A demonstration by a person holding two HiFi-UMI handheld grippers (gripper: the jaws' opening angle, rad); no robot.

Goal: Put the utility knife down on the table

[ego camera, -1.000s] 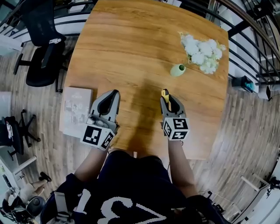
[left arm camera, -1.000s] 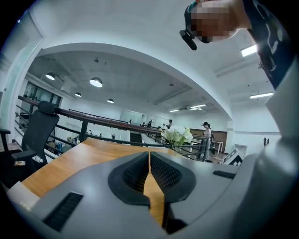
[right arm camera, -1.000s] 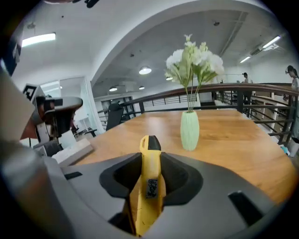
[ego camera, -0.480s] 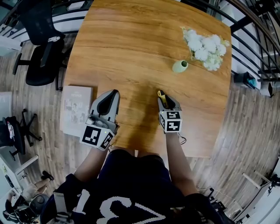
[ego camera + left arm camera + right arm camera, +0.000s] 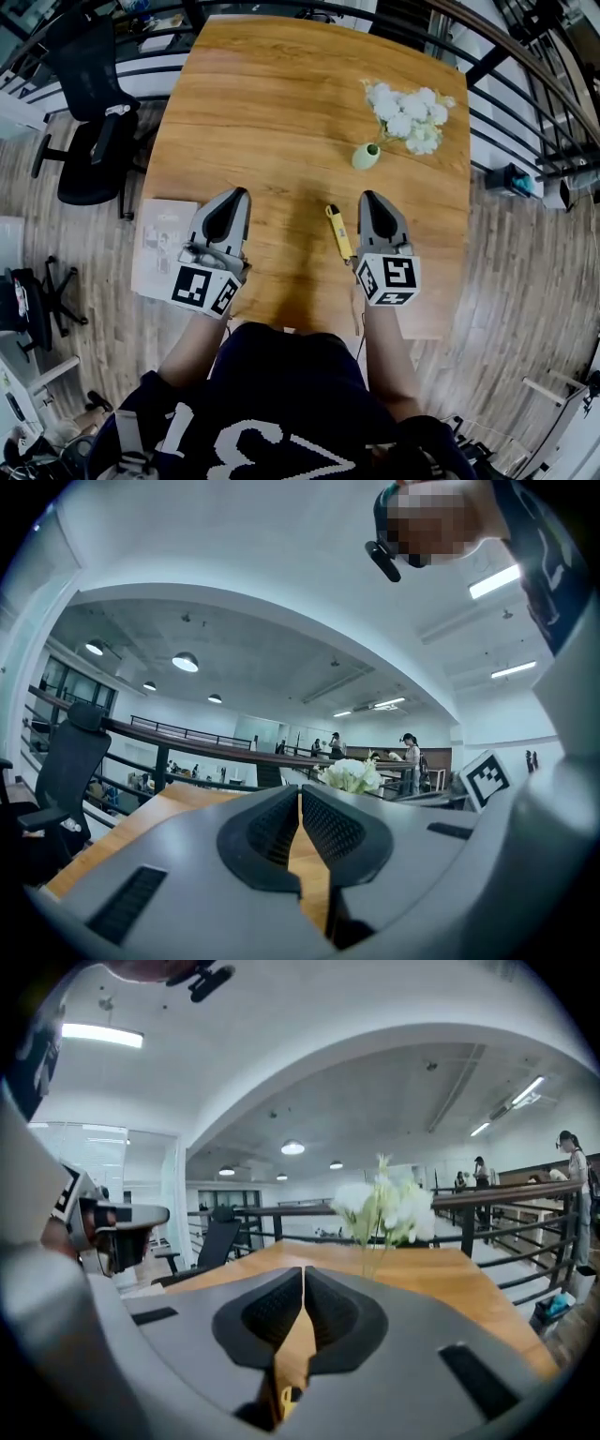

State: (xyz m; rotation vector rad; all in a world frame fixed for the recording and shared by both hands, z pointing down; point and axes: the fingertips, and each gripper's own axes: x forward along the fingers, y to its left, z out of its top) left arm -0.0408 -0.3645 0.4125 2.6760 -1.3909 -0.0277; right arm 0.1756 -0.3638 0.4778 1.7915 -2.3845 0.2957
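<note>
Your right claw [image 5: 367, 197] hovers above the counter [image 5: 281, 94], and its jaws are closing down to a thin seam: the dark ribbed pads [image 5: 330, 1309] meet at the tips with nothing between them, and only wood shows through the slit behind them. The utility knife [image 5: 337, 232] is out of your grip. It lies flat on the counter just to the left of that claw, a slim yellow bar running roughly parallel to it and clear of its body. In the right gripper view, a scrap of yellow shows low down under the closed jaws. Your left claw [image 5: 236, 192] is also closed and empty, its pads [image 5: 274, 825] touching at the front, and it is held level over the counter well apart from the knife. Beside it, at the counter's left edge, lies a grey booklet [image 5: 164, 246] that the claw is not touching. Farther along the counter, beyond the knife, stands a small green vase [image 5: 366, 156] with white flowers [image 5: 403, 105] leaning to the right. A black office chair [image 5: 89, 122] stands on the floor off the left side.
</note>
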